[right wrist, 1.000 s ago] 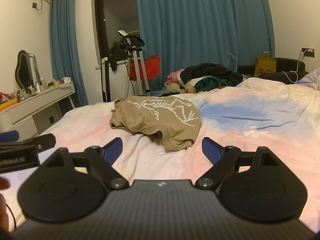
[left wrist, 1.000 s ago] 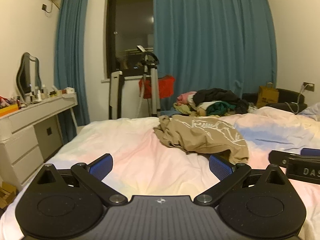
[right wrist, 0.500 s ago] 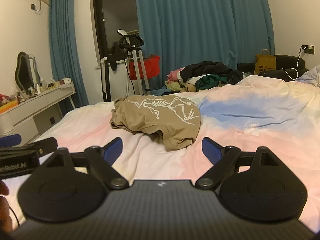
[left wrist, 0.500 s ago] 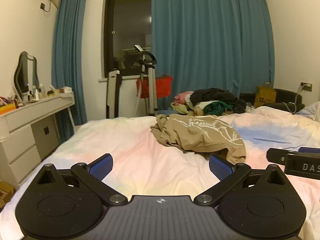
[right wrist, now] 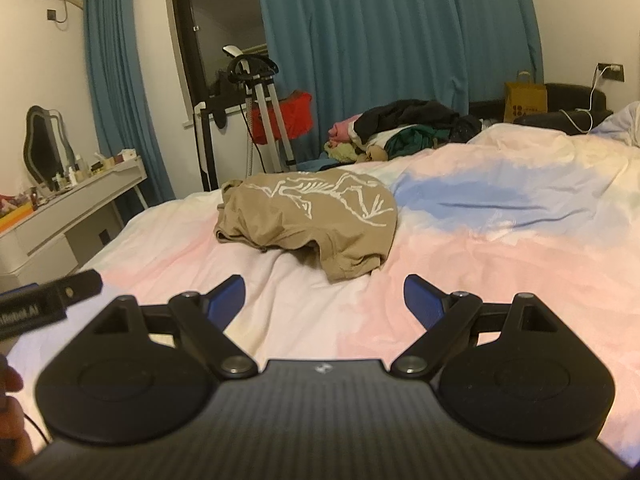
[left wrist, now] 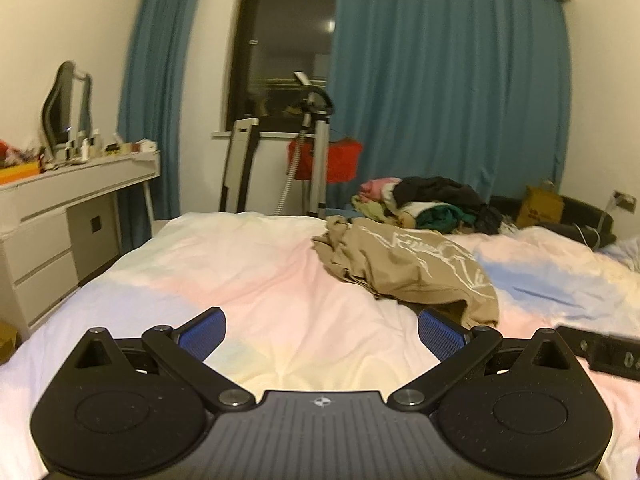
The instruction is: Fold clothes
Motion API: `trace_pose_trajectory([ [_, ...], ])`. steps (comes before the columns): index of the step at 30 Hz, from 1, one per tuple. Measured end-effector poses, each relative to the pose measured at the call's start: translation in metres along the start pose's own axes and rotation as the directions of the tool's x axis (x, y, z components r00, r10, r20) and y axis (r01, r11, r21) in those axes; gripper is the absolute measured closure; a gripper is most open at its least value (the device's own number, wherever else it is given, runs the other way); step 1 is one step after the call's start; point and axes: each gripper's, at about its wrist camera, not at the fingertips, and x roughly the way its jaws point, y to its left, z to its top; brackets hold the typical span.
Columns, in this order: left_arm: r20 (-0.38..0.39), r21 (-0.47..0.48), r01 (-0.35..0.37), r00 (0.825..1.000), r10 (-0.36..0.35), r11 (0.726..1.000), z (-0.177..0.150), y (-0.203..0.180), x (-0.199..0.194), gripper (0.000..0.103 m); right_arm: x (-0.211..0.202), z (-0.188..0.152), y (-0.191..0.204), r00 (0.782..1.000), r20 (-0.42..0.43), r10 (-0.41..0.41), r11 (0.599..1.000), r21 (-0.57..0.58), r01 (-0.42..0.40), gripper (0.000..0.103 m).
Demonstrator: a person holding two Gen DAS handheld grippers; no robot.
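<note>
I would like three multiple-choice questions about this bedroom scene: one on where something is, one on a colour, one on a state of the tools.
1. Where does the tan shirt lie?
A. on the bed
B. on the white desk
C. on the floor

2. What colour are the curtains?
A. red
B. blue
C. white

3. How are the left tool and the right tool?
A. both shut on the shirt
B. one open, one shut
C. both open and empty

Answers:
1. A, the shirt sits crumpled on the pastel cover.
2. B, blue cloth hangs beside the dark window.
3. C, both pairs of blue pads stand wide apart, short of the shirt.
</note>
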Motion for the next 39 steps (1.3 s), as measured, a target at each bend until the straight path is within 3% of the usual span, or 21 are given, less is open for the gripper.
trace_pose_trajectory([
  [5, -0.013, -0.067, 0.007, 1.000, -0.007, 0.998, -0.004, 0.008, 0.008, 0.000, 0.019, 0.000, -0.005, 1.000, 0.000, -0.031, 1.000, 0.004, 0.031, 0.016],
  [8, -0.044, -0.096, 0.004, 0.999, -0.008, 0.995, -0.008, 0.010, 0.017, 0.000, 0.044, 0.002, -0.010, 0.999, -0.010, -0.053, 0.999, -0.005, 0.053, 0.026],
  [10, -0.061, -0.113, 0.007, 0.998, -0.014, 0.994, -0.010, 0.012, 0.022, 0.000, 0.061, 0.002, -0.013, 0.998, -0.026, -0.056, 0.998, 0.010, 0.057, 0.027],
  [17, -0.113, -0.111, -0.009, 0.994, -0.004, 0.994, -0.019, 0.011, 0.045, 0.000, 0.120, 0.001, -0.024, 0.994, -0.089, -0.067, 0.996, 0.056, 0.072, 0.034],
  [19, -0.116, -0.102, -0.021, 0.993, 0.009, 0.995, -0.021, 0.009, 0.052, 0.000, 0.137, 0.001, -0.027, 0.992, -0.106, -0.070, 0.995, 0.069, 0.077, 0.039],
  [23, -0.109, -0.098, -0.024, 0.994, 0.013, 0.995, -0.021, 0.009, 0.064, 0.001, 0.171, 0.001, -0.033, 0.987, -0.142, -0.074, 0.992, 0.094, 0.088, 0.040],
  [26, -0.106, -0.088, -0.027, 0.994, 0.017, 0.996, -0.024, 0.010, 0.074, 0.003, 0.192, -0.002, -0.020, 0.989, -0.140, -0.037, 0.998, 0.050, 0.044, 0.040],
  [29, -0.110, -0.065, -0.020, 0.994, 0.012, 0.998, -0.027, 0.009, 0.085, 0.007, 0.211, -0.006, -0.003, 0.988, -0.126, -0.086, 0.996, -0.046, 0.081, 0.040],
  [31, -0.108, -0.034, -0.015, 0.994, 0.012, 0.999, -0.030, 0.006, 0.094, 0.010, 0.219, -0.002, -0.004, 0.986, -0.104, -0.128, 0.992, -0.030, 0.126, 0.058],
  [32, -0.107, -0.018, -0.013, 0.994, 0.011, 1.000, -0.031, 0.005, 0.098, 0.011, 0.218, 0.001, -0.006, 0.986, -0.086, -0.141, 0.990, -0.026, 0.139, 0.080],
  [39, -0.085, 0.092, 0.049, 0.995, -0.041, 0.995, -0.034, -0.018, 0.113, 0.015, 0.167, 0.036, -0.005, 0.998, 0.013, -0.069, 0.998, 0.006, 0.068, 0.085],
])
